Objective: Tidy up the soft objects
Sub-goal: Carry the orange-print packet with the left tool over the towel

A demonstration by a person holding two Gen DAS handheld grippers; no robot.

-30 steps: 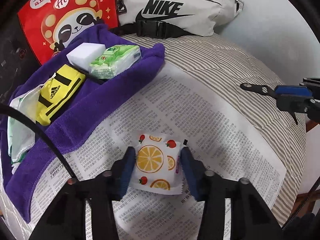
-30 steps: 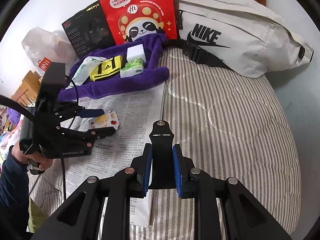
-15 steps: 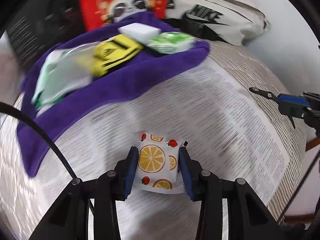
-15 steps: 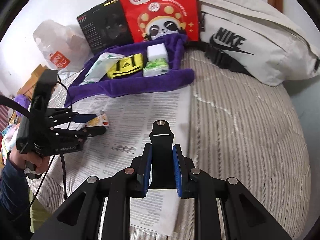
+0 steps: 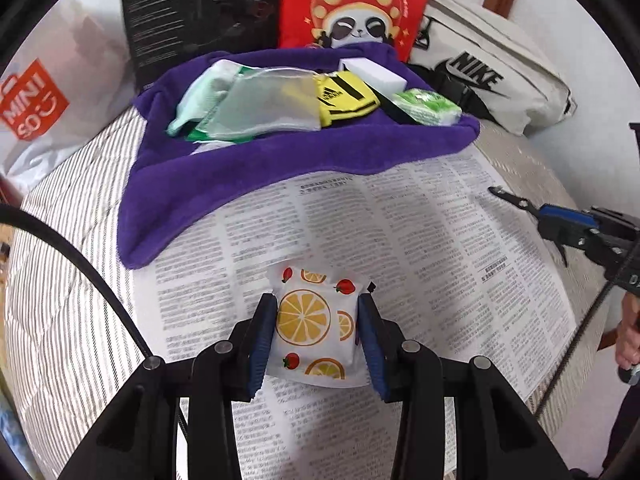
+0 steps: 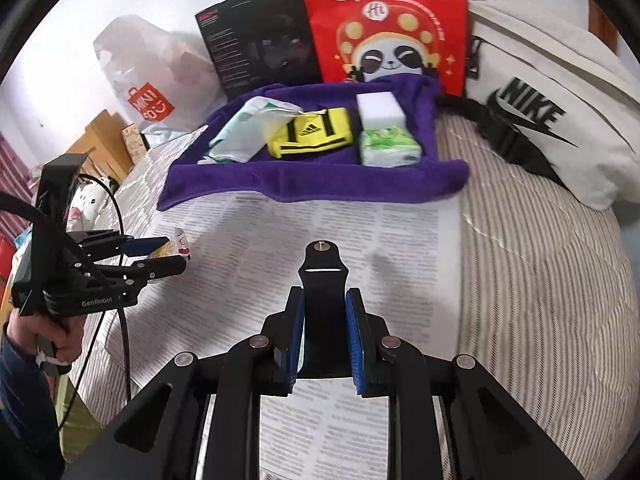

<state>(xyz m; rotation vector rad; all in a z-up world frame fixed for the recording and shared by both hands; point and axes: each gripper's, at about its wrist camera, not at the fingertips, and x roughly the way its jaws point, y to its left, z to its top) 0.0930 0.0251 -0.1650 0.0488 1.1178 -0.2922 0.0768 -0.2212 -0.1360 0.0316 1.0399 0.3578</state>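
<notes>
My left gripper (image 5: 318,320) is shut on a white tissue pack printed with orange slices (image 5: 314,322) and holds it over the newspaper (image 5: 420,240); the left gripper (image 6: 172,254) also shows in the right wrist view. A purple towel (image 5: 280,168) lies behind with a pale green pouch (image 5: 256,104), a yellow Adidas item (image 5: 344,98), a white sponge block (image 5: 376,74) and a green tissue pack (image 5: 428,108) on it. My right gripper (image 6: 323,328) is shut on a black mount piece (image 6: 323,280) above the newspaper (image 6: 400,240).
A red panda bag (image 5: 356,4), a black box (image 5: 200,12) and a white Nike waist bag (image 5: 492,76) stand behind the towel. A Miniso plastic bag (image 5: 44,100) lies at the left. All rest on a striped mattress (image 6: 540,280).
My left gripper has closed on the tissue pack, lifted it and swung left, so the towel now lies straight ahead. My right gripper has moved a little forward.
</notes>
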